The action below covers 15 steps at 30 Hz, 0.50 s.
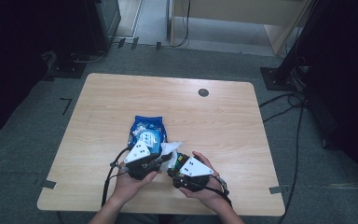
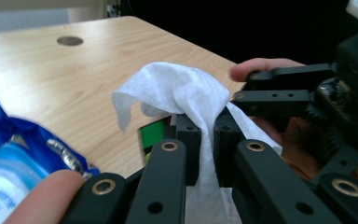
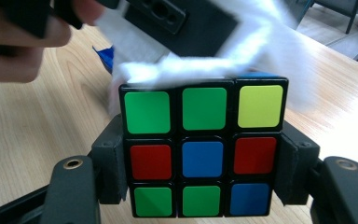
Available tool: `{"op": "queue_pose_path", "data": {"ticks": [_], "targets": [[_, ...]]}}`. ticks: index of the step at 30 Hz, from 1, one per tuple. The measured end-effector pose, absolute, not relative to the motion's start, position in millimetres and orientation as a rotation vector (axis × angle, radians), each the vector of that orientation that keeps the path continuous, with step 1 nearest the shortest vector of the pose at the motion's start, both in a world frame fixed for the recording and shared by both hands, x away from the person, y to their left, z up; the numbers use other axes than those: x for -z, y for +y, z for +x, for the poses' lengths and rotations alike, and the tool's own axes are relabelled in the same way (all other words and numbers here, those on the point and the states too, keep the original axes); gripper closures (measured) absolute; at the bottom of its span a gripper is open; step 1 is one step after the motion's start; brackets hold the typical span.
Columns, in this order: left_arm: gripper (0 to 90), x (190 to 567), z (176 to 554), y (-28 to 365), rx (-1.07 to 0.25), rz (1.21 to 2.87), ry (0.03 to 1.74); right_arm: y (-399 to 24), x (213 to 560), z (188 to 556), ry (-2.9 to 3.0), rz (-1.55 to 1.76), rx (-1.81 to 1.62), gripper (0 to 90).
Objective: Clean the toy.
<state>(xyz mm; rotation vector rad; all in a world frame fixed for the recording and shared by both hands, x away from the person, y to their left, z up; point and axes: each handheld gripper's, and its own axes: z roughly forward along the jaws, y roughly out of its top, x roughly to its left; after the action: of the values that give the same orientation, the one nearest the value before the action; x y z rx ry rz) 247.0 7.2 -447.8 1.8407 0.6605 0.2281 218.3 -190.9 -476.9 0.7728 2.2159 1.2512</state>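
Left gripper [image 2: 207, 140]: lower centre of the left gripper view, jaws pinching a white wipe [image 2: 177, 93] | Right gripper [image 3: 200, 168]: clamping a puzzle cube [image 3: 204, 149] by its sides, mid-frame | Wipe is lying over the cube's top edge | Blue wipe packet [image 1: 147, 133]: sitting centre table [image 1: 223, 121], just above both grippers.

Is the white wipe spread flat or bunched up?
Bunched up. The wipe is pinched between the shut jaws of the left hand-held gripper and puffs out above them in loose folds.
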Motion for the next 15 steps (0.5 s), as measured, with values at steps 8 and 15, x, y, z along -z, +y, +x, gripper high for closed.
{"op": "queue_pose_path", "data": {"ticks": [8,15], "targets": [[86.1,457,263,28,-0.319,1.854,0.807,-197,474,218,2.189,0.785,-1.263,34.3],[85.6,449,274,62,-0.435,1.796,0.904,-210,471,222,2.154,0.816,-1.264,34.3]]}}
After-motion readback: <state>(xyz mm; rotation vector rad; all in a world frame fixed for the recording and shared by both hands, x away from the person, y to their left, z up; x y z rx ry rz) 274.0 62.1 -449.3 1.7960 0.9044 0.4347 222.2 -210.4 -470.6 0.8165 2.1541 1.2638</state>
